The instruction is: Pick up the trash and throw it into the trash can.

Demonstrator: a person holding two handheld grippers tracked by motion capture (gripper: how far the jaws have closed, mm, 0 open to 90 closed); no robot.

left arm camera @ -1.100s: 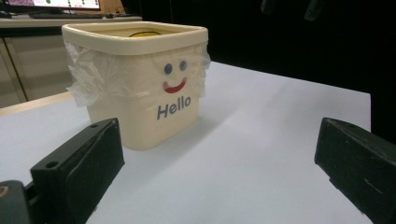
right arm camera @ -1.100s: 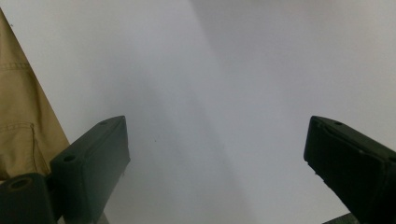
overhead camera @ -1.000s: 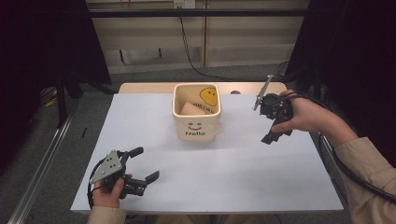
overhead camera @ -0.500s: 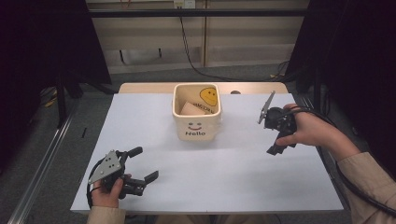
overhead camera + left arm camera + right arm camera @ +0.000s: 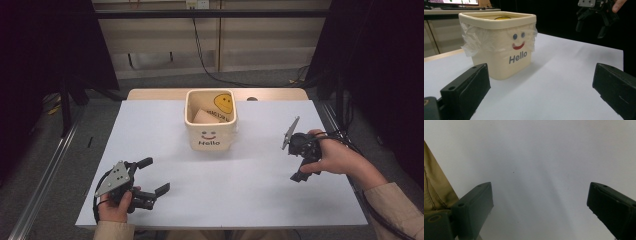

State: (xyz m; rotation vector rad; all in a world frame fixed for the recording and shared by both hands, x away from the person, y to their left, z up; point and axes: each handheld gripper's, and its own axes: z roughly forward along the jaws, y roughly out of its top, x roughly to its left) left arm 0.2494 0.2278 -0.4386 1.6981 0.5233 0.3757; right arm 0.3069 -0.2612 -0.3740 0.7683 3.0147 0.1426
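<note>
1. The right tool (image 5: 300, 162) sits in the person's right hand (image 5: 334, 157) near the right edge of the counter (image 5: 260, 195), pointing down at the white surface. Its jaws stand wide apart with nothing between them — the right gripper view has bare white counter in the gap.
2. A grey three-cornered plate (image 5: 290, 133) stands up on the top of that tool, and a cable trails off to the right.
3. The left tool (image 5: 150, 176) lies low at the near left corner of the counter, held in the left hand (image 5: 116, 206). Its jaws are also spread wide and hold nothing; in the left gripper view they frame open counter.
4. Ahead of the left tool, well apart from it, stands the cream tub (image 5: 499, 45) — upright, square with rounded corners, a smiling face and "Hello" on its front, a clear plastic liner (image 5: 471, 41) folded out under its rim.
5. In the high view the tub (image 5: 211, 122) is at the far middle of the counter, between the two tools, touched by neither. Inside it lie a pale object and something yellow with a smiley face.
</note>
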